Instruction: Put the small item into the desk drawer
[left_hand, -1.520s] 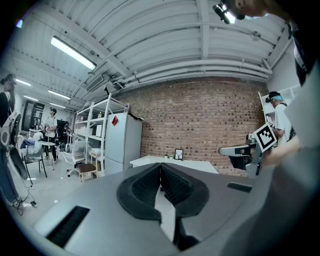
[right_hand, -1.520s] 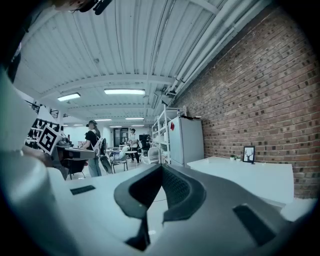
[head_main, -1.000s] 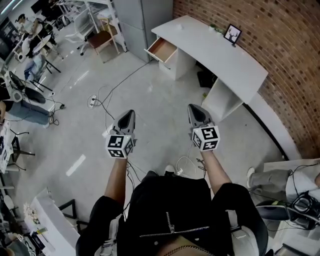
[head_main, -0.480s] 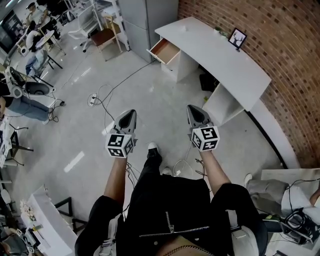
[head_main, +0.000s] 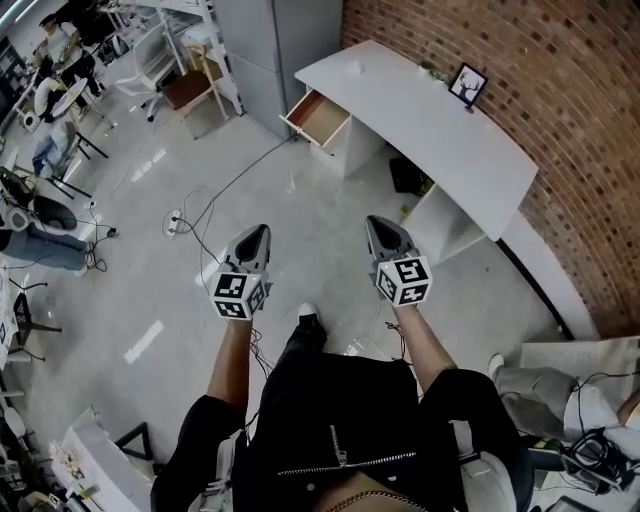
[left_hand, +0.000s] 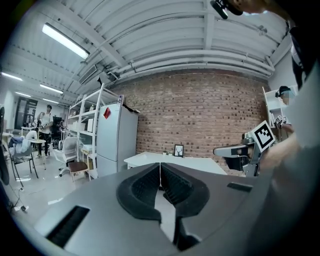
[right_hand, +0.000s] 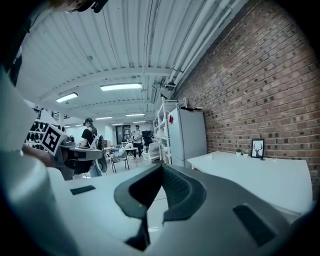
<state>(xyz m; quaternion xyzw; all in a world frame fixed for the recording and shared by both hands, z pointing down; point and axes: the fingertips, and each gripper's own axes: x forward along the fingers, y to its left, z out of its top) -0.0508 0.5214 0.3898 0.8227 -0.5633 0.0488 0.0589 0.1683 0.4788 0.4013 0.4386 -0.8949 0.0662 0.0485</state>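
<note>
Across the floor, the curved white desk (head_main: 440, 120) with its open wooden drawer (head_main: 318, 117) draws nearer. The left gripper (head_main: 257, 234) and right gripper (head_main: 379, 227) are closed, empty: mere approach.

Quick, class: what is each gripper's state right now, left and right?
Left gripper: closed, holding nothing.
Right gripper: closed, holding nothing.

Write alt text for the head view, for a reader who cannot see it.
A person holds the left gripper and right gripper out front, jaws shut and empty, above a pale floor. Ahead, a white desk against a brick wall has its drawer open.
</note>
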